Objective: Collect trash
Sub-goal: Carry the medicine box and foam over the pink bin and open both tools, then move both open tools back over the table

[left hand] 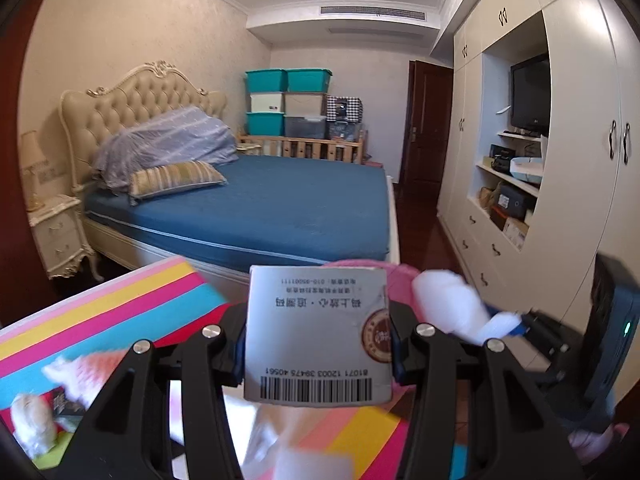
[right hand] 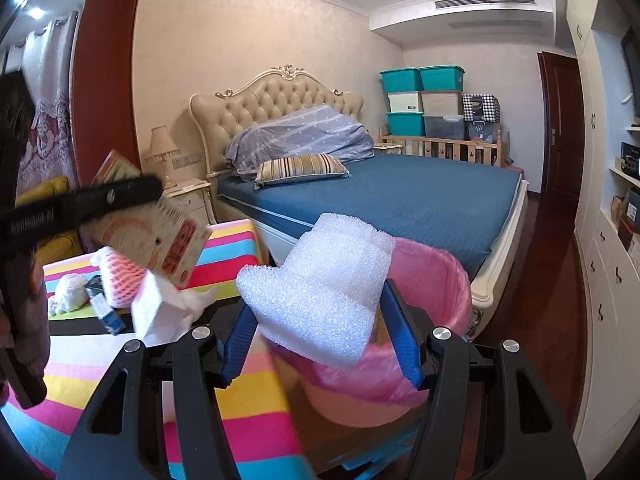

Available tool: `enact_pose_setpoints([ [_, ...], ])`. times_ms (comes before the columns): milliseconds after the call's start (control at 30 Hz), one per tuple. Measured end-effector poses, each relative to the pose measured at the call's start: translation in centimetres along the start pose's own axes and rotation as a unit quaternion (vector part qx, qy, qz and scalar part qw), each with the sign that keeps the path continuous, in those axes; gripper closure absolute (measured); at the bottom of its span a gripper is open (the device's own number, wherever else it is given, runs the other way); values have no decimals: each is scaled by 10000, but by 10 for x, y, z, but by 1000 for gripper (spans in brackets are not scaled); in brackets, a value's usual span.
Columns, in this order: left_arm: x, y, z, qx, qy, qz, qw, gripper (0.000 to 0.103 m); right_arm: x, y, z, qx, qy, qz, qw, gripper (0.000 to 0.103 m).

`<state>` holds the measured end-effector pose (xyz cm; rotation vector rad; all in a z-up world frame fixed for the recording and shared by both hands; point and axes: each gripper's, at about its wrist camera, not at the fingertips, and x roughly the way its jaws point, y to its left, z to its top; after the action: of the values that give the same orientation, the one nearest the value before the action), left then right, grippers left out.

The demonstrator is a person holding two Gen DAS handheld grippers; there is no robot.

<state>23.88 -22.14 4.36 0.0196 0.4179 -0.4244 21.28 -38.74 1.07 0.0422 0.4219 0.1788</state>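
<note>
2 loads held: left gripper (left hand: 318, 344) clamps a grey barcoded carton (left hand: 318, 334); right gripper (right hand: 320, 312) pinches white foam wrap (right hand: 320, 288) just above the pink-lined bin (right hand: 436, 280). Best centre each over the liner before letting go. More litter lies on the striped table (right hand: 236, 396) beyond.

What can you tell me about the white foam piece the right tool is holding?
The foam piece is white, bubbly-textured packing foam, seemingly folded or layered into a thick chunk. It sits tilted between the blue pads of the right tool, gripped on both sides, held just above the bin lined with a pink bag. Its underside is hidden.
</note>
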Motion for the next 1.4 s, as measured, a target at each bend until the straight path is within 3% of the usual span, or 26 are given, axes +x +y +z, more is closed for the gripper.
enact_pose_setpoints([
  [400, 114, -32, 48, -296, 409, -352, 9981, 53, 56, -39, 2, -161, 164, -121, 9997, 41],
  [433, 122, -34, 49, -313, 472, -399, 9976, 51, 60, -41, 1, -178, 194, -134, 9996, 28],
  [467, 131, -36, 50, -341, 569, -429, 9969, 38, 62, -41, -2, -192, 199, -187, 9994, 22],
  [500, 137, -37, 50, -369, 589, -368, 9969, 26, 63, -43, -5, -190, 190, -246, 9993, 18],
  [567, 138, -36, 51, -378, 570, -269, 9973, 24, 61, -46, -10, -120, 273, -263, 9992, 18],
  [633, 133, -37, 51, -345, 545, -265, 9976, 23, 52, -48, -13, -89, 243, -273, 9993, 18],
  [700, 121, -35, 50, -276, 434, -143, 9986, 13, 41, -48, -16, -85, 215, -272, 9994, 18],
  [833, 91, -28, 44, -100, 245, 117, 9996, 5, 14, -42, -20, -89, 137, -284, 9995, 18],
  [1100, 27, -3, 27, 105, 117, 596, 9981, 5, -32, -2, -24, -173, 61, -181, 9997, 18],
  [1400, -32, 35, -17, -1, 164, 1129, 9935, 5, -39, 67, -32, -408, 307, 134, 9986, 18],
])
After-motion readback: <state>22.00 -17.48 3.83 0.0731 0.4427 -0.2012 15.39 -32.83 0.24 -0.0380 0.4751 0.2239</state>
